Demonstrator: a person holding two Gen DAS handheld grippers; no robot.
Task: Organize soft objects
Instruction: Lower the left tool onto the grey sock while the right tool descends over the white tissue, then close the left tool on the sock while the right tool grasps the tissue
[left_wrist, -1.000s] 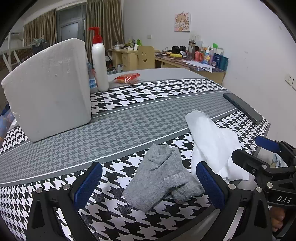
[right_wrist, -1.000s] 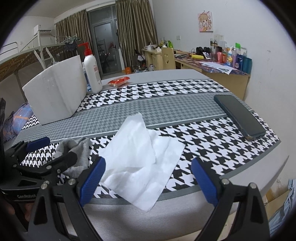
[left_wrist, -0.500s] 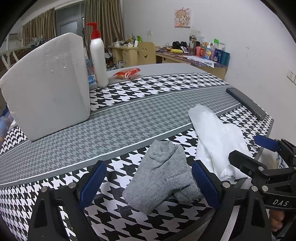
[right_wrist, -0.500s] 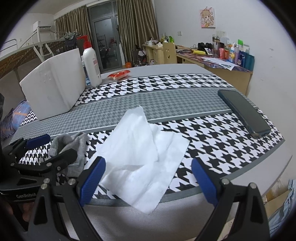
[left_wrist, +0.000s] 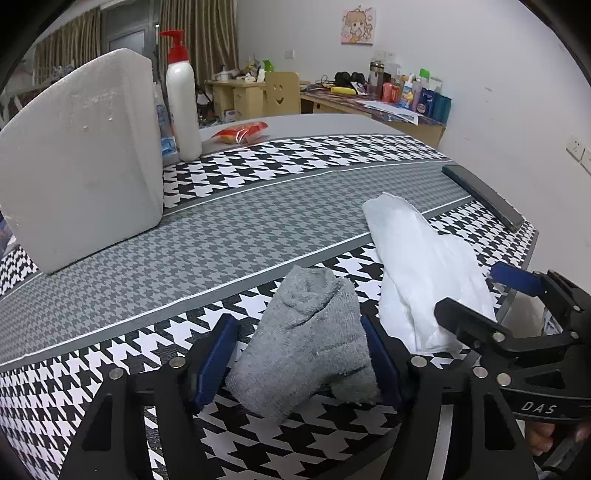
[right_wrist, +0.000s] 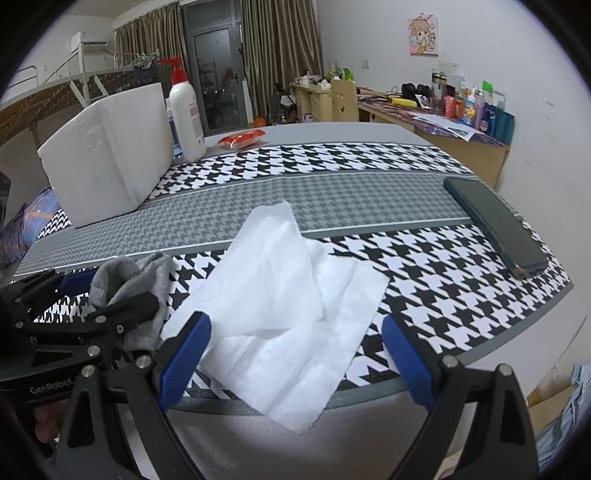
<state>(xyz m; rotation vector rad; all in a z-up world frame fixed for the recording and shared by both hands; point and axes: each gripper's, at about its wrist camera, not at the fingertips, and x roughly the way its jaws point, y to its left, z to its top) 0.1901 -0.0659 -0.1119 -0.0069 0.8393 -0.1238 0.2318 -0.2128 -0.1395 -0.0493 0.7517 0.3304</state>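
Observation:
A crumpled grey sock (left_wrist: 310, 339) lies near the front edge of the houndstooth table. My left gripper (left_wrist: 299, 362) has closed its blue pads on both sides of the sock; it also shows in the right wrist view (right_wrist: 92, 306). A white tissue (right_wrist: 284, 299) lies to the right of the sock and hangs over the table's front edge; it also shows in the left wrist view (left_wrist: 424, 266). My right gripper (right_wrist: 295, 354) is open, its fingers on either side of the tissue's near part.
A white foam box (left_wrist: 81, 155) stands at the back left, with a white pump bottle (left_wrist: 183, 99) and a red packet (left_wrist: 242, 132) behind it. A dark flat case (right_wrist: 495, 225) lies at the table's right edge. Cluttered desks line the far wall.
My left gripper moved forward and its jaws closed in on the grey sock. My right gripper stayed open and moved slightly forward over the tissue.

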